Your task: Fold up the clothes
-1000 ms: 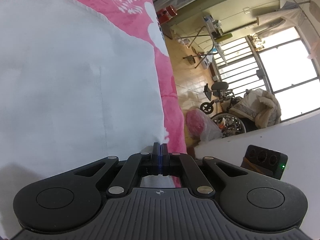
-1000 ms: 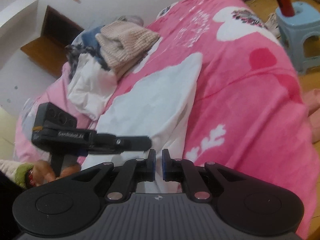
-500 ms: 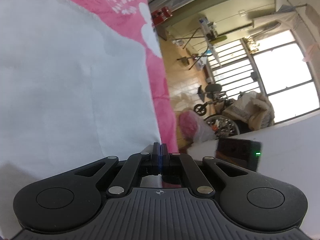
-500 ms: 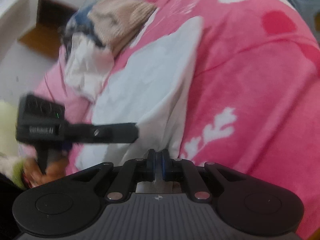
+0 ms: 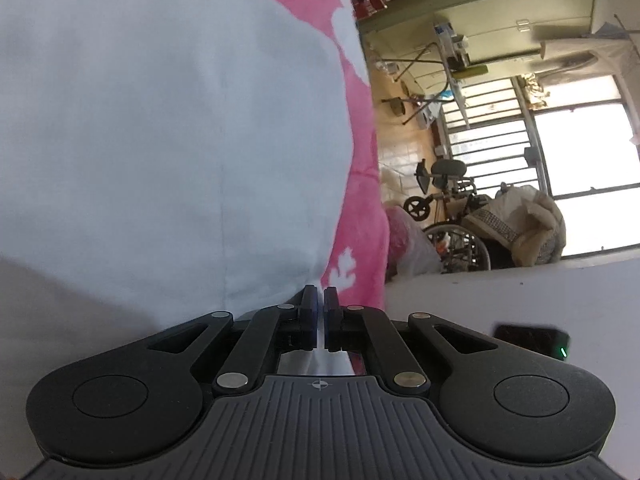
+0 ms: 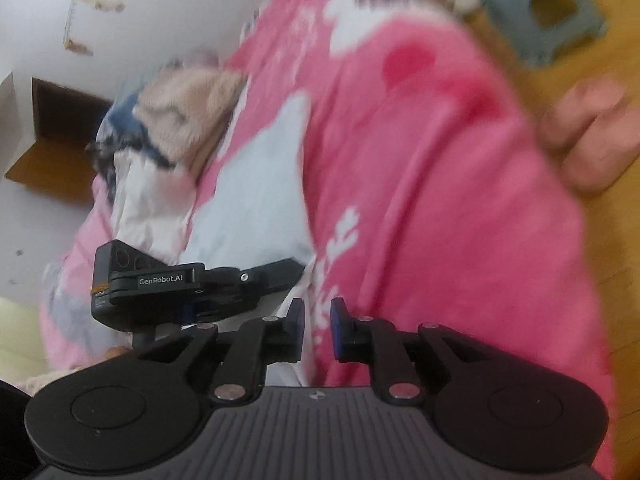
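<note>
White garment [image 5: 160, 140] spread on pink blanket [image 6: 420, 200] — left gripper [image 5: 320, 300] just parting, whether it pinches the hem unclear; right gripper [image 6: 316, 312] opening, nothing gripped — blurred.

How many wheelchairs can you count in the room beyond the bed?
1: the wheelchair stands on the floor by the barred window, past the bed's edge. More may be hidden behind the pile beside it.

Home bedroom: pink-blanketed bed [image 6: 440, 184], wheelchair [image 5: 452, 220]
</note>
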